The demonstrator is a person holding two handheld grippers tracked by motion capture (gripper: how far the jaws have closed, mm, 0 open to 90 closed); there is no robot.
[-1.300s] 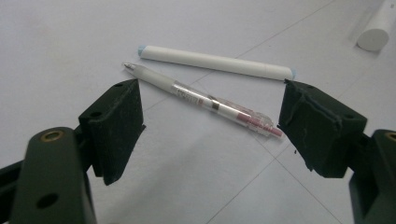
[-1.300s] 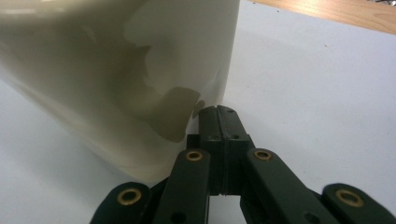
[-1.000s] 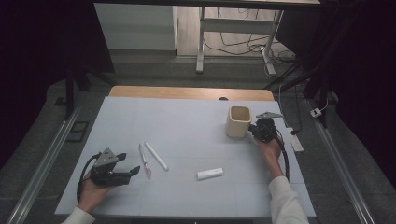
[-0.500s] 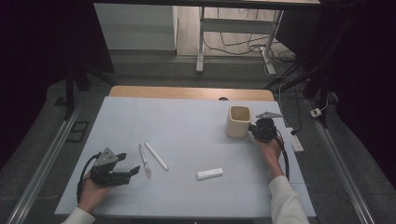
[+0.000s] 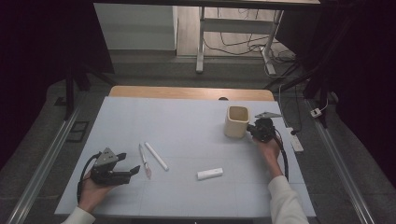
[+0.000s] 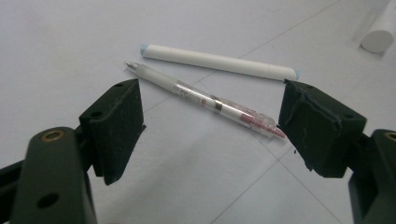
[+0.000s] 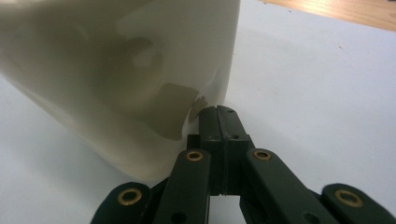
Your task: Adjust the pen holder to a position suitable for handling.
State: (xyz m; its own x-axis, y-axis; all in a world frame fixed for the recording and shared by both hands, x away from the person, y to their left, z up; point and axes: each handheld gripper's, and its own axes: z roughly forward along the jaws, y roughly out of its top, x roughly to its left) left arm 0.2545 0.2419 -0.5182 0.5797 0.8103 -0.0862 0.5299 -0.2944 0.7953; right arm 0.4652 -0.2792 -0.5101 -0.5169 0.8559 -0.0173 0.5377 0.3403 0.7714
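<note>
Pale blue-white matting (image 5: 187, 121) covers the table in the high view, where the left gripper (image 5: 130, 167) lies beside a clear pink-tipped plastic pen (image 5: 144, 160) and the right gripper (image 5: 252, 130) meets a cream square cup (image 5: 236, 121). Seen from the left gripper view, the jaws stand wide apart around the pen, a white cylindrical stick (image 6: 218, 61) just beyond it. Right gripper view: jaws pressed together, tips against the cup's wall.

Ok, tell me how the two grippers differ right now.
The left gripper has its jaws spread wide around a clear pen on the table, gripping nothing; the right gripper has its jaws pressed together, tips against the cream cup. In the high view the left sits near the front left edge, the right farther back on the right. Both are black and hand-held.
</note>
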